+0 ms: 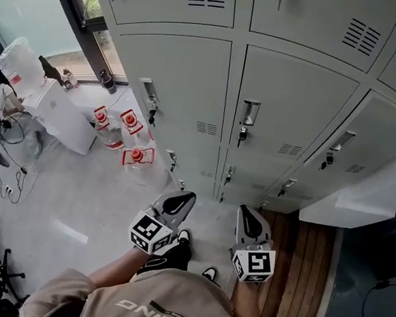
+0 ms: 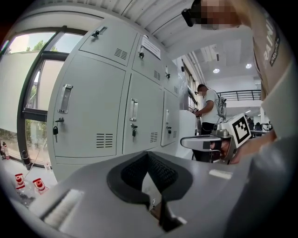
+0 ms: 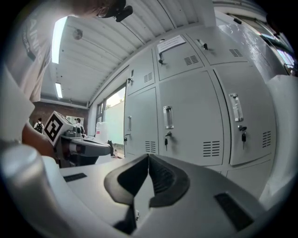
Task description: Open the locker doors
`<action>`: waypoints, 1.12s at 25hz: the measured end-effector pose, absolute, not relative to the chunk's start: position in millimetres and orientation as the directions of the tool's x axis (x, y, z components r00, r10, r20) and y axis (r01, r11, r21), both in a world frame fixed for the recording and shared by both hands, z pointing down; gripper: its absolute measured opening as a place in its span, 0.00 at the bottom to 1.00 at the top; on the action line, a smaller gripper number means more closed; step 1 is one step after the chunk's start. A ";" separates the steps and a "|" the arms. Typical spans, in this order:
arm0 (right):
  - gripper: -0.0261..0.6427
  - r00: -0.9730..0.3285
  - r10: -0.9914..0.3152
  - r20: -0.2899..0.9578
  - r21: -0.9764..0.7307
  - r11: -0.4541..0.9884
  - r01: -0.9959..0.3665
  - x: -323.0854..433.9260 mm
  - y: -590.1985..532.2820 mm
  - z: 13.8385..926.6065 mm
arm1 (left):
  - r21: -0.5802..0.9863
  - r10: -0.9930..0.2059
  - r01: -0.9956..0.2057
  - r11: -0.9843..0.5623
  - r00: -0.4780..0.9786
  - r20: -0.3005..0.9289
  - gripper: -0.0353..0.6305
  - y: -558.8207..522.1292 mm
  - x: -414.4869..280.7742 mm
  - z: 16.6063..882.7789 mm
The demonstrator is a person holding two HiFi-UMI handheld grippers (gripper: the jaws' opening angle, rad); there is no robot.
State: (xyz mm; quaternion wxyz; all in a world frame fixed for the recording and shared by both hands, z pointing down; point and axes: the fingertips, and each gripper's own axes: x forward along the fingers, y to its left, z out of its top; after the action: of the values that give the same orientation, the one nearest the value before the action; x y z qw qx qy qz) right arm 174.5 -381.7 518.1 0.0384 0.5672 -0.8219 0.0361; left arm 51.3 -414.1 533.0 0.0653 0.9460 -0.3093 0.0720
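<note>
Currently seeing left tongs [image 1: 184,198] and right tongs [image 1: 244,211] side by side in front of the locker bank [image 1: 233,62], well apart from it and touching nothing. Reading both as closed: pads meet at the tips in each gripper view, with nothing between them. Pointing roughly level toward the doors. Spotting a marker cube [image 1: 149,234] at the back of the left unit and a matching cube [image 1: 253,265] on the right one.

Finding every locker door in view shut. Facing the middle door [image 1: 291,94], with its upright handle [image 1: 249,113] and a key [image 1: 242,134] hanging in the lock just below. Same hardware on the left neighbour door [image 1: 182,76] and on the right neighbour door [image 1: 383,132]. Noting a louvre vent [image 1: 289,150] low on the middle door, likewise on the others. Catching a paper label [image 3: 170,43] on an upper door in the right gripper view.

Elsewhere: picking out bottles with red labels [image 1: 124,130] on the floor at the foot of the lockers, near the window [image 1: 28,5] and beside a white box [image 1: 65,120]. Making out wooden flooring [image 1: 300,269] right of the feet and cables [image 1: 10,183] on the floor at far left. Seeing a second person [image 2: 207,104] further along the locker row in the left gripper view; cannot tell what that person handles.
</note>
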 end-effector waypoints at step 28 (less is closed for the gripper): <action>0.06 -0.198 -0.978 0.072 0.180 0.208 -0.961 167.3 -556.7 426.8 | 0.091 -0.444 -0.455 -0.886 0.888 0.120 0.06 -549.8 32.7 510.4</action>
State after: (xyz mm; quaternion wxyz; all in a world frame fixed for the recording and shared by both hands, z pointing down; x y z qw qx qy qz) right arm 167.3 -556.7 426.8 0.0850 0.6276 -0.7724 -0.0476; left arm 32.7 -549.8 510.4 0.0581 0.9699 -0.2315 0.0480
